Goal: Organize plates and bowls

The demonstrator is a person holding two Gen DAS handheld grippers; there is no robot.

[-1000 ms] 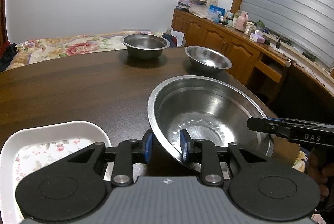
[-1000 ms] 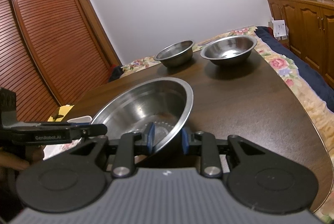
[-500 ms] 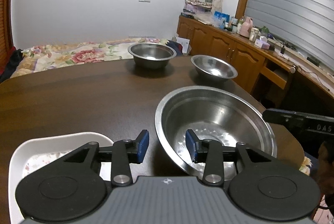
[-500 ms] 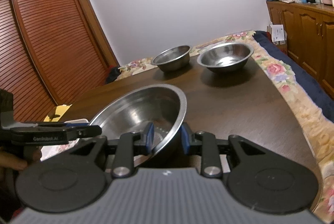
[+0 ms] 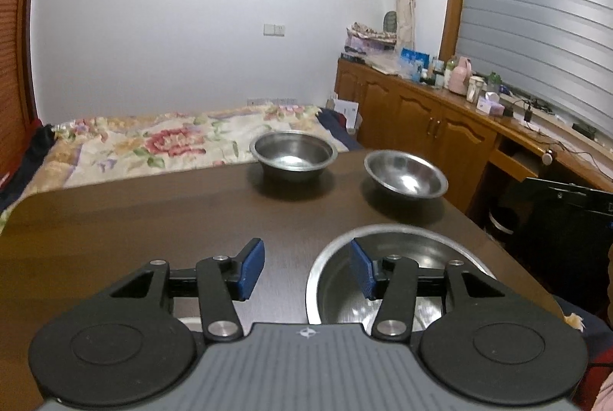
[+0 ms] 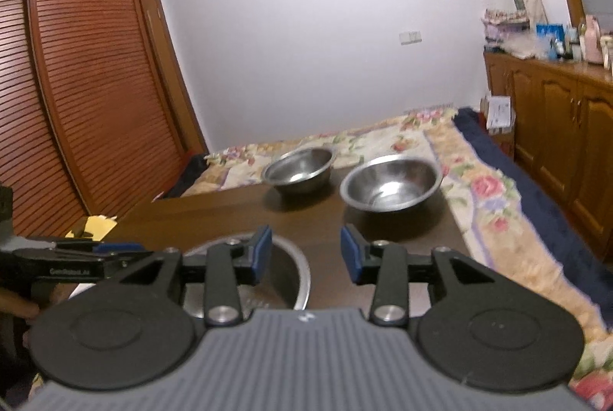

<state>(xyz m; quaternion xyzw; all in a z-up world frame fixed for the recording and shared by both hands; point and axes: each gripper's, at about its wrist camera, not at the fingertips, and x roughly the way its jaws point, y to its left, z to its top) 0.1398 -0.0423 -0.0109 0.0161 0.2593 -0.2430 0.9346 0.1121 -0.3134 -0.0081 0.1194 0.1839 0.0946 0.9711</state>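
A large steel bowl (image 5: 421, 242) rests on the dark wooden table (image 5: 153, 238) near its front right edge. My left gripper (image 5: 306, 267) hovers over the bowl's left rim; its jaws are opening and the blue pads touch nothing. My right gripper (image 6: 306, 254) hangs over the same large bowl (image 6: 285, 273) at its right rim, jaws also opening, pads clear of it. Two smaller steel bowls stand at the far end, one deep (image 5: 294, 154) (image 6: 300, 169) and one shallower (image 5: 406, 175) (image 6: 390, 183). Only a pale sliver of the white plate (image 5: 186, 321) shows under my left gripper.
A bed with a flowered cover (image 5: 164, 143) lies beyond the table's far edge. Wooden cabinets (image 5: 433, 127) with clutter on top line the right wall. A louvred wardrobe (image 6: 76, 104) fills the left of the right wrist view. The table's right edge (image 5: 498, 250) runs beside the large bowl.
Both grippers released the large bowl's rim, their jaws spread apart, and both rose. The bowl has dropped lower in both views, and the white plate has slid almost out of sight.
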